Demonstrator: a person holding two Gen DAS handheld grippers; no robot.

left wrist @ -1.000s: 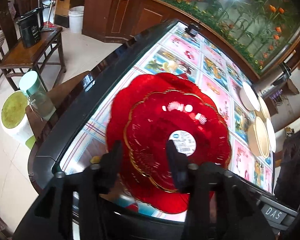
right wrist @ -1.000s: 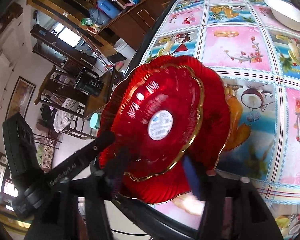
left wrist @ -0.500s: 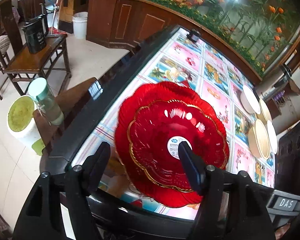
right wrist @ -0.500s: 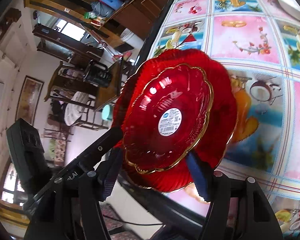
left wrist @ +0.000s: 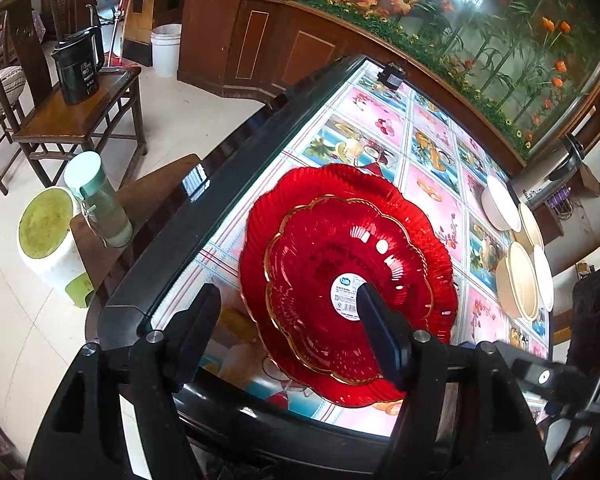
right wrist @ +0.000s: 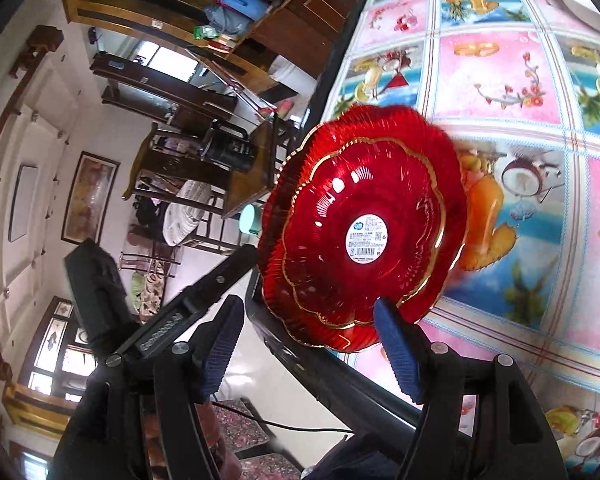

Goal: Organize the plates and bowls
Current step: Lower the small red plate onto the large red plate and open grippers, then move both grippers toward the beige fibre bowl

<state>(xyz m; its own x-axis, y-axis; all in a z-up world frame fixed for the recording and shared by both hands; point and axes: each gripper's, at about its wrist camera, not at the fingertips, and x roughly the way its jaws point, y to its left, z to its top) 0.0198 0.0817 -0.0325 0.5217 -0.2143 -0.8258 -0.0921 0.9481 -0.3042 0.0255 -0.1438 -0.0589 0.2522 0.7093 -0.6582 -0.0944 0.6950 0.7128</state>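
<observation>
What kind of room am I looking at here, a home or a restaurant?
Probably a home dining or living room: a table under a fruit-print cover, wooden chairs, a kettle on a side table, and a wooden counter.

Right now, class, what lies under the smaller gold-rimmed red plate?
A larger red plate lies under the smaller plate, its rim showing all round; its centre and the tablecloth beneath are covered.

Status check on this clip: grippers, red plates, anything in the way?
Left gripper open, empty. Right gripper open, empty. Small red plate stacked on large red plate near table edge. Bowls far side, nothing blocking.
</observation>
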